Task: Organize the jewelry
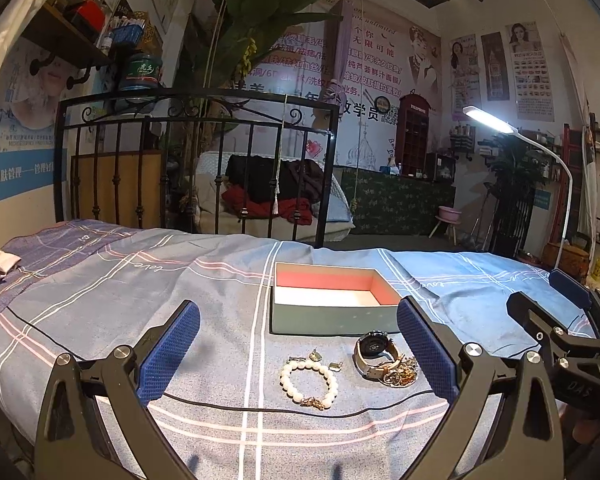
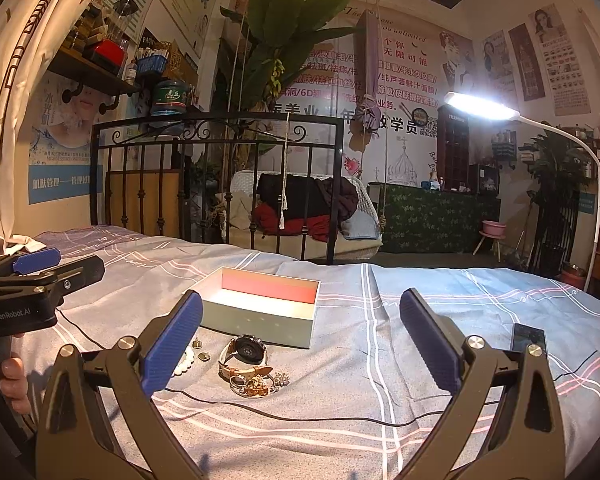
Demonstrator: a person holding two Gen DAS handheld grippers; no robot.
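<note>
Where visible, left gripper [image 2: 40, 268] reads "GenRobot.AI"

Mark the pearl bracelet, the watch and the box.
pearl bracelet [image 1: 309, 384]: left wrist view, on the beads nearest the camera.
watch [image 1: 374, 343]: left wrist view, on the round dial.
box [image 2: 256, 318]: right wrist view, on the front wall.
</note>
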